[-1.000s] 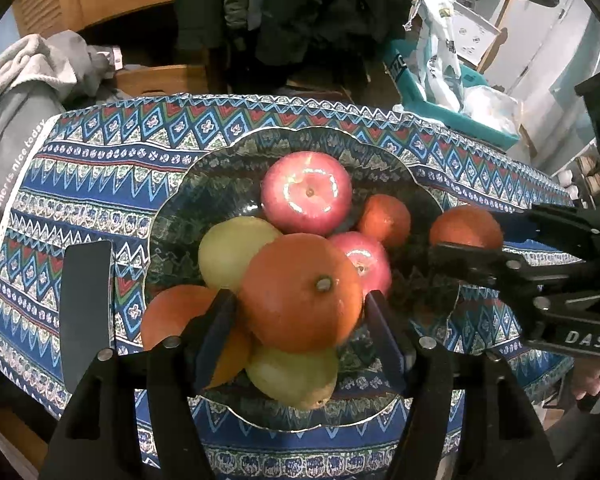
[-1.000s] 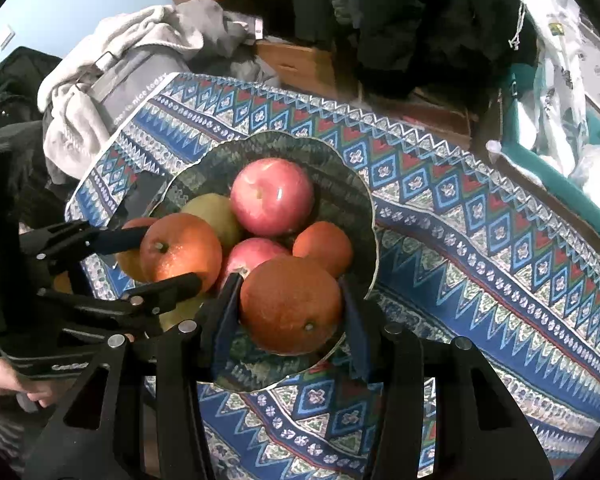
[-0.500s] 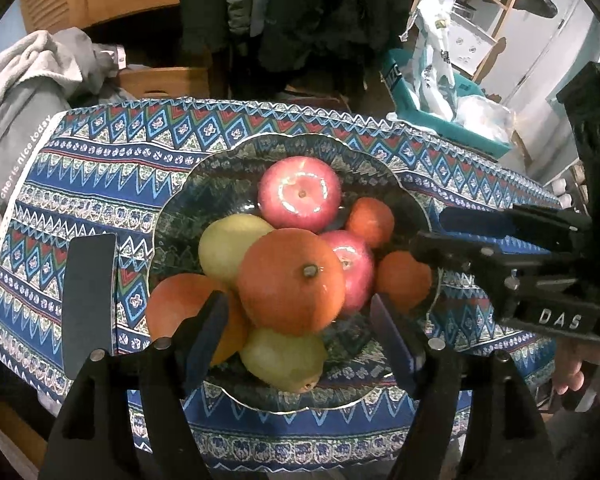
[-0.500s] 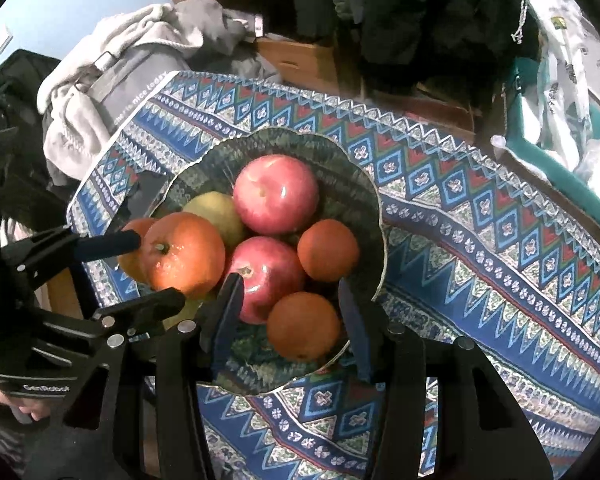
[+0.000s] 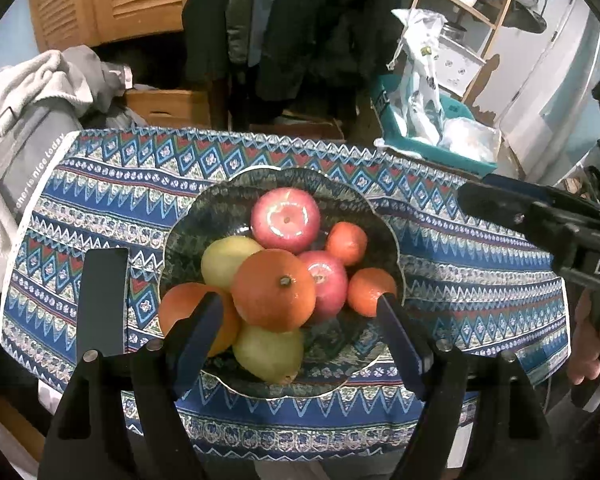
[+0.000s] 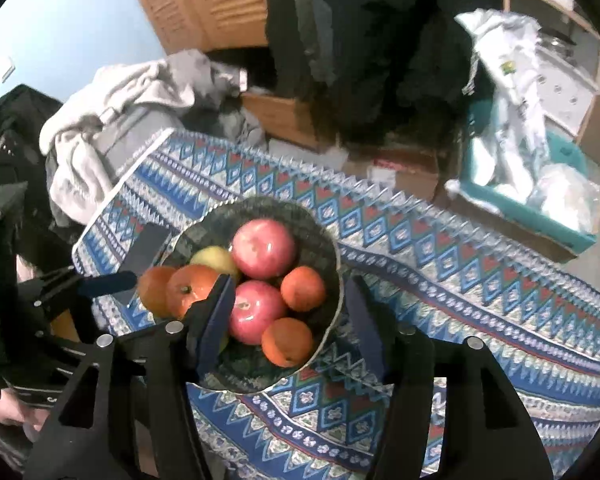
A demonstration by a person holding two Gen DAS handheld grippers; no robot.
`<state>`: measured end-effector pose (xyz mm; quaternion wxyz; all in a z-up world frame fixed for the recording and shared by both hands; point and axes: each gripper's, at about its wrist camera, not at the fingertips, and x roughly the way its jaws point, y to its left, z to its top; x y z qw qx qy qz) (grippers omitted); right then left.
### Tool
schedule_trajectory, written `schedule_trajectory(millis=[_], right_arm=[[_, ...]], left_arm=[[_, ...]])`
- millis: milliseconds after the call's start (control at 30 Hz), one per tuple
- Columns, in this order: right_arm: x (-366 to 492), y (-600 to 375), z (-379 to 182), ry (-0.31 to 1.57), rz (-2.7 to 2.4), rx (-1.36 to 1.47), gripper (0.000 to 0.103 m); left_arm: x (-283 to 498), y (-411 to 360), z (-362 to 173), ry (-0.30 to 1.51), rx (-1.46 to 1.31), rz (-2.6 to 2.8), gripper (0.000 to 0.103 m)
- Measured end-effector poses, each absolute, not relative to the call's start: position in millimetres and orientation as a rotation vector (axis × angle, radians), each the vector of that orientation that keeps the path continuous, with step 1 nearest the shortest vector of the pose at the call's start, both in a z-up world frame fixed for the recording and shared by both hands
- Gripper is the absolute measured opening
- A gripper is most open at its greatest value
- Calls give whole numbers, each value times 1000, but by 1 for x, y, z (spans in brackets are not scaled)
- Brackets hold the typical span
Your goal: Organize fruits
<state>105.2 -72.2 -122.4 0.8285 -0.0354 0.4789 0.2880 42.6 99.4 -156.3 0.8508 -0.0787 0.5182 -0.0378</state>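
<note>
From the left wrist view, the dark patterned bowl sits in the middle of a blue zigzag tablecloth, and everything else here is placed against that bowl. Inside it, a big red apple lies at the far side, a smaller red apple sits at the centre, and a large orange is piled on top toward the near side. A yellow-green pear rests at the bowl's left, a second pear at its near edge, and another orange at its near left (partly behind a gripper finger). Two small tangerines lie at the bowl's right. The left gripper hangs over the bowl's near rim with its fingers spread wide, grasping nothing. A flat dark phone lies on the cloth just left of the bowl. The right gripper shows out to the bowl's right, well apart from it. From the right wrist view, the right gripper stands released above the bowl's near right rim, jaws parted and empty, with the nearer tangerine and the smaller apple seen between its fingers. The left gripper reaches toward the bowl's left side, its fingertip close by the orange there.
</note>
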Motion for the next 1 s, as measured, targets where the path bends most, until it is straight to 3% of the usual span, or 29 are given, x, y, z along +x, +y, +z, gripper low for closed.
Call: schedule_trajectory(millis=[467, 633, 800, 1000], right_arm=[[77, -112, -63, 859, 495, -100, 78], [70, -125, -47, 815, 459, -103, 80], [61, -138, -33, 770, 427, -98, 81], [54, -153, -17, 727, 388, -77, 81]], left_arm=[[25, 87, -97, 957, -100, -18, 87], [18, 80, -74, 894, -69, 7, 87], [7, 72, -52, 822, -41, 30, 97], [-3, 61, -32, 757, -8, 43, 101]])
